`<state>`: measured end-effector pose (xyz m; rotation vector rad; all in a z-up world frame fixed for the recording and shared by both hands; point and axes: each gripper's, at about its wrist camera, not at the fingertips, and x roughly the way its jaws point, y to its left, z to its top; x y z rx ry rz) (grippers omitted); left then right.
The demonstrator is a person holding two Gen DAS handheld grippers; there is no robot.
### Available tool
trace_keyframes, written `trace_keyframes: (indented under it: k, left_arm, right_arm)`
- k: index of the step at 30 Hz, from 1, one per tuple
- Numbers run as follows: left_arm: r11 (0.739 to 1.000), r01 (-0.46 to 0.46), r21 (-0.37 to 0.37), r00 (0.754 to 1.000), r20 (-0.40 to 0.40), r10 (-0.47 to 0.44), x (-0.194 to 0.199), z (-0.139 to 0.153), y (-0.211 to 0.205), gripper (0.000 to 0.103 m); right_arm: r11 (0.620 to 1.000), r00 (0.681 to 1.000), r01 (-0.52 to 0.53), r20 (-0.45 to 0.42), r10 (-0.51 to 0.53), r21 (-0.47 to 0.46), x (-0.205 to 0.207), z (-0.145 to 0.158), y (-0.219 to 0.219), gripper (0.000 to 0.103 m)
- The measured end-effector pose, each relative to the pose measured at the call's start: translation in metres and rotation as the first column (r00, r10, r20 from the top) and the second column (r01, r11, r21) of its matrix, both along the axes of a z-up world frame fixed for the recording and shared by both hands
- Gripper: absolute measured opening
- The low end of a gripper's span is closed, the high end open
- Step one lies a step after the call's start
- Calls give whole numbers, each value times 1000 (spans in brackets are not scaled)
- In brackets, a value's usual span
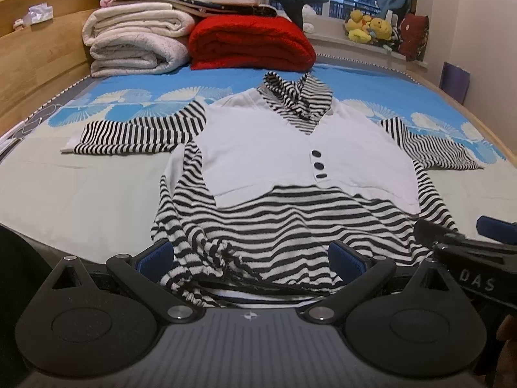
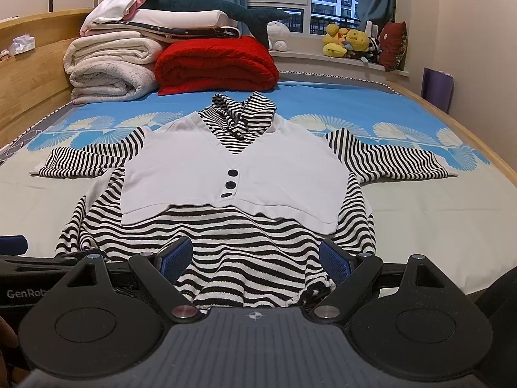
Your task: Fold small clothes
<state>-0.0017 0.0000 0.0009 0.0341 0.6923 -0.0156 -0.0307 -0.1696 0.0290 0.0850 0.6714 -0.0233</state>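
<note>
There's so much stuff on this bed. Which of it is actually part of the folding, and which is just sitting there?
Part of the job:
- striped top with white front, spread flat
- left gripper, open at its hem
- right gripper, open at its hem

Just lying about:
- red blanket
- pale folded blankets
- plush shark
- yellow soft toys on the windowsill

Bed (image 2: 420, 200): wooden frame, pale sheet at near end, blue fan-patterned cover at far end. Striped hooded top (image 2: 226, 168) with white vest panel lies flat, face up, hood toward the far end, both sleeves spread out. At far left, a stack of folded cream blankets (image 2: 106, 68); just beside it, touching, a folded red blanket (image 2: 216, 64).
</note>
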Motion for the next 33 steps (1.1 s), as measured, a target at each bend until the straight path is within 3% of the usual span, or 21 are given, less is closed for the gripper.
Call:
trace_keyframes:
  k: [4, 6, 10, 18, 21, 27, 29, 33]
  left_arm:
    - [1000, -3, -17, 1000, 31, 4, -1, 14, 6, 94]
    - [1000, -7, -28, 1000, 6, 8, 5, 22, 10, 77]
    - [998, -23, -56, 998, -53, 20, 34, 42, 23, 71]
    - [992, -30, -122, 988, 145, 47, 139, 96, 59, 70]
    - [998, -28, -51, 993, 117, 33, 198, 92, 67, 69]
    - [993, -116, -6, 989, 86, 116, 296, 66, 123, 59]
    - [980, -200, -14, 977, 71, 200, 318, 58, 158, 57]
    - [919, -392, -47, 919, 19, 394, 339, 34, 238, 56]
  right_arm:
    - [1000, 1000, 0, 7, 0, -11, 1, 0, 0, 86]
    - [1000, 1000, 4, 7, -3, -12, 1, 0, -1, 86]
    - [1000, 1000, 15, 10, -15, -18, 2, 1, -3, 86]
    - [999, 990, 45, 130, -48, 27, -2, 33, -24, 86]
    - [1000, 983, 22, 185, -21, -3, 9, 59, -36, 86]
    - [999, 965, -35, 257, 44, -39, 73, 102, -51, 87]
    - [998, 959, -45, 279, 58, -53, 101, 111, -50, 87]
    - [997, 961, -64, 265, 75, -52, 169, 117, -45, 88]
